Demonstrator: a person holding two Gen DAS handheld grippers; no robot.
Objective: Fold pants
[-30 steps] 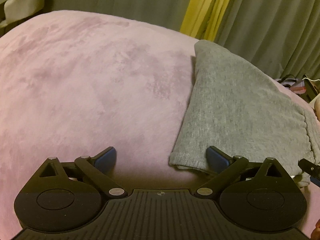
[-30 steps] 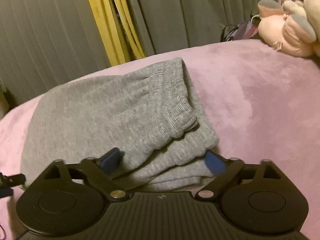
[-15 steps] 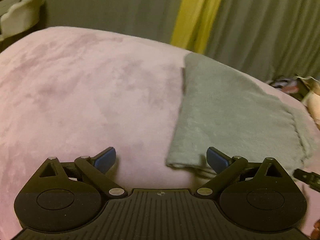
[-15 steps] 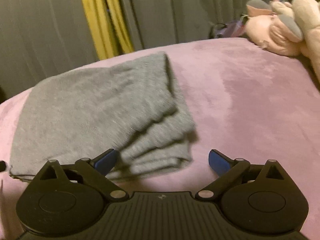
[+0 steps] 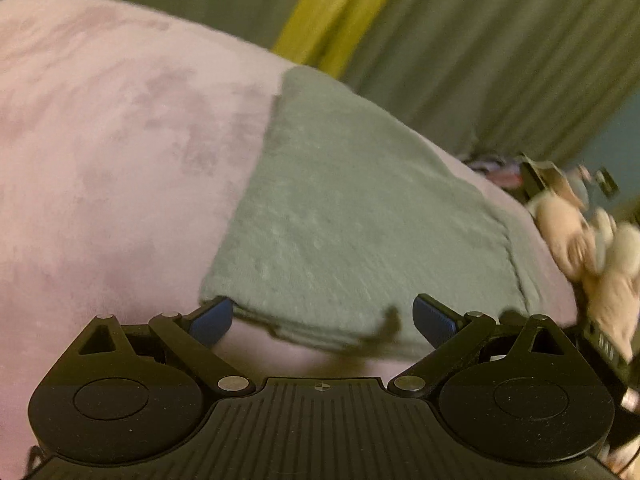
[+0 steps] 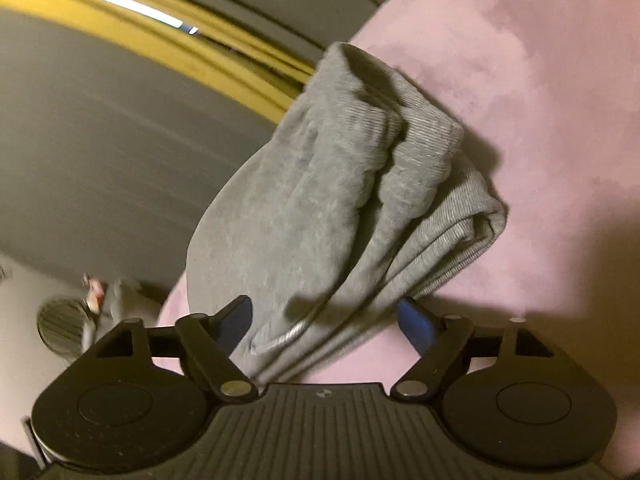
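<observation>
The grey pants (image 5: 360,220) lie folded into a flat packet on the pink blanket (image 5: 100,160). My left gripper (image 5: 322,320) is open, and the packet's near edge lies between its blue pads (image 5: 210,318) without being pinched. In the right wrist view, which is strongly tilted, the pants (image 6: 320,200) show their stacked, ribbed layers. My right gripper (image 6: 326,320) straddles the near end of these layers. Its jaws are closing with the cloth between them, and the right pad (image 6: 416,320) still stands clear of the fabric.
A pale plush toy (image 5: 592,248) lies on the blanket just right of the pants. Grey curtains (image 5: 500,60) with a yellow strip (image 5: 320,20) hang behind the bed. A round ribbed object (image 6: 64,324) stands off the bed's edge. Bare blanket (image 6: 540,100) stretches beyond the pants.
The right gripper rolled sharply and came down onto the pants' layered end, its jaws narrowing a little. The left gripper swung right, so the pants' near edge now lies between its fingers.
</observation>
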